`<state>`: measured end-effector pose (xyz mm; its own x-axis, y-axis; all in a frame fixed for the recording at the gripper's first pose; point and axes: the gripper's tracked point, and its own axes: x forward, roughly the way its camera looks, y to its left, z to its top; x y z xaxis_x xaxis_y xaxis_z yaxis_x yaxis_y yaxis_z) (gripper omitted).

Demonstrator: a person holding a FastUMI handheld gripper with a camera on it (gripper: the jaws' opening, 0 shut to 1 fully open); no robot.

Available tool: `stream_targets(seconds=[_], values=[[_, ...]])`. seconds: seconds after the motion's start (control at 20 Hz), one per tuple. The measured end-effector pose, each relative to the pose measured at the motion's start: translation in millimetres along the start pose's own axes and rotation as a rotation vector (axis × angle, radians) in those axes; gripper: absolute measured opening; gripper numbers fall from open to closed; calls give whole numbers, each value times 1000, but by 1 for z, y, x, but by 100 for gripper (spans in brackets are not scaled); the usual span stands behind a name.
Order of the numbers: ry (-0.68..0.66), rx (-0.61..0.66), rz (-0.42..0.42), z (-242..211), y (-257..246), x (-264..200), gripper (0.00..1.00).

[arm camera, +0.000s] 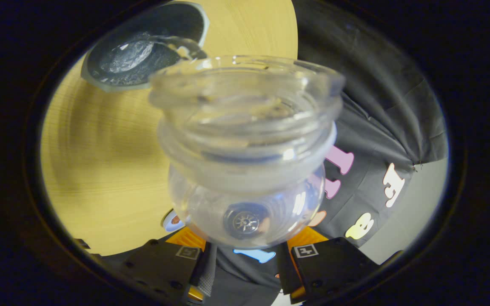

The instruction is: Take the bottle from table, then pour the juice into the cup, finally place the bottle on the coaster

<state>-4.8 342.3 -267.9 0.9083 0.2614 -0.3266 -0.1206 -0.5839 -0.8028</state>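
Bottle (245,153): clear glass, wide threaded mouth, uncapped; tipped over with its mouth pointing away from the gripper (243,259) and toward the cup (143,49). Body sits between the 2 fingers (164,263), which pinch it from either side.
Juice (181,46): thin clear stream leaving the bottle's lip and falling into the cup.
Cup: dark inside, pale rim, seen from above, just beyond the bottle's mouth; clear liquid glints on its bottom.
Table (100,170): pale yellow wood, under the cup and beside the bottle.
Booth wall (377,127): black cloth, on the bottle's other side.
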Motion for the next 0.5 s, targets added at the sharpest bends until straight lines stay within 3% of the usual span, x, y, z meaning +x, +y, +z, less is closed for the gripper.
stream_targets(seconds=[0.5], values=[[-4, -29, -3, -2, -4, -1, 65]])
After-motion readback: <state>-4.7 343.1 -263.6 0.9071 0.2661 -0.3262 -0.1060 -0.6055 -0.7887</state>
